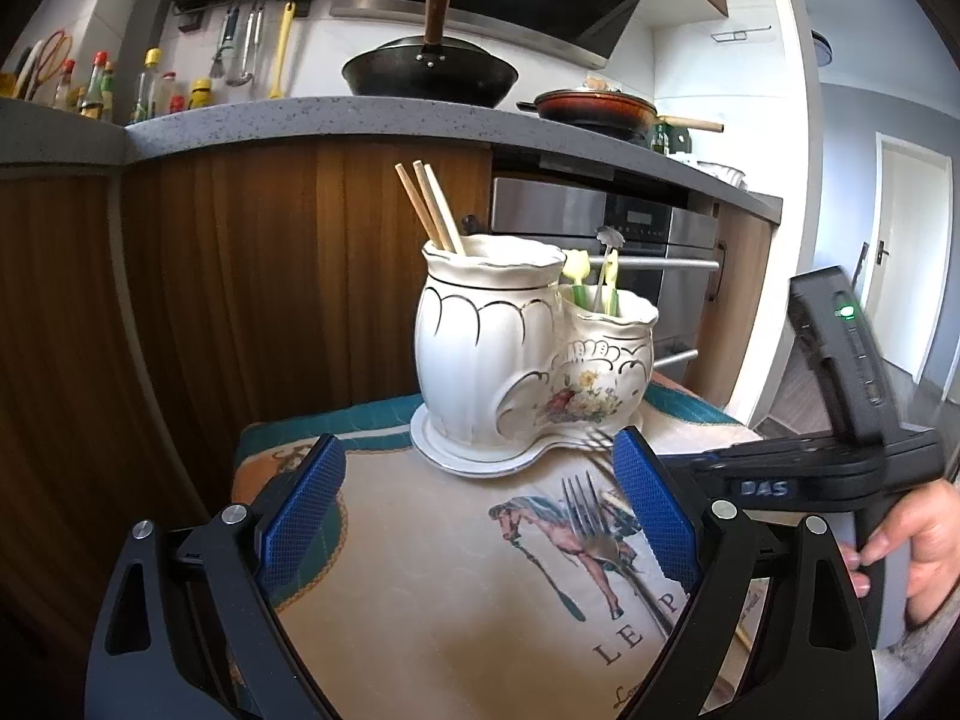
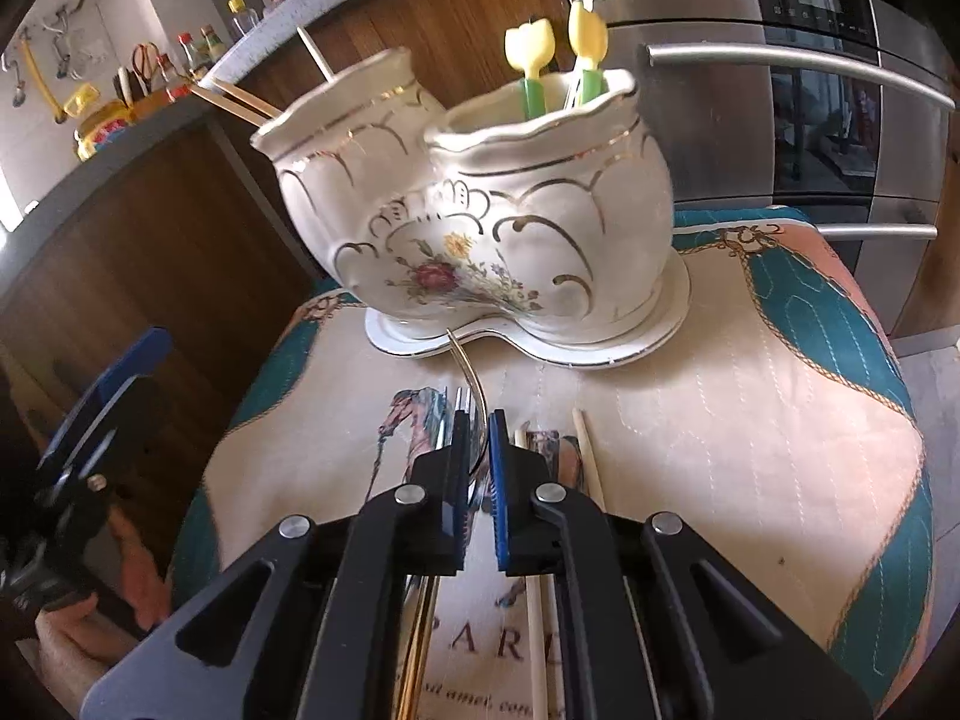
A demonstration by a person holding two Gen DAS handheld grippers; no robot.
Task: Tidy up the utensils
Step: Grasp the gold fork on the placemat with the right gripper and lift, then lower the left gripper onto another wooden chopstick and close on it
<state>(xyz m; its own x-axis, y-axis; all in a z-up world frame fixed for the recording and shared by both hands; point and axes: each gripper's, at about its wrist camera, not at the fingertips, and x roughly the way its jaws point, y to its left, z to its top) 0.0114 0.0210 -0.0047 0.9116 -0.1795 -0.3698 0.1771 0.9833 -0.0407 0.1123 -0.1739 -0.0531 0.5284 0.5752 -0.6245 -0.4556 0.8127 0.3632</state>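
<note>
fork pinched, holder waiting

my right gripper [image 2: 477, 420] has its jaws drawn almost together on a thin metal fork [image 2: 474, 384], which i see edge-on as a curved silver strip running from between the blue pads toward the base of the ceramic holder [image 2: 480, 210]. from the left wrist view a fork [image 1: 591, 525] shows over the horse print of the cloth [image 1: 420, 570], tines toward the far side, partly hidden by my own pad. my left gripper [image 1: 474, 516] stands wide and holds nothing, at the near edge of the cloth.

the fork looks light, stiff and slick; pinched on its narrow edge it could twist or slide, so i judge the flat of the handle just behind the neck is the better hold. the holder is glazed china on a matching saucer, brittle, and it would chip if metal knocks the rim. its taller left cup carries wooden chopsticks [image 1: 429, 207], the lower right cup yellow and green pieces [image 2: 555, 51]. more chopsticks [image 2: 585, 450] lie on the cloth just right of my right fingers.
</note>
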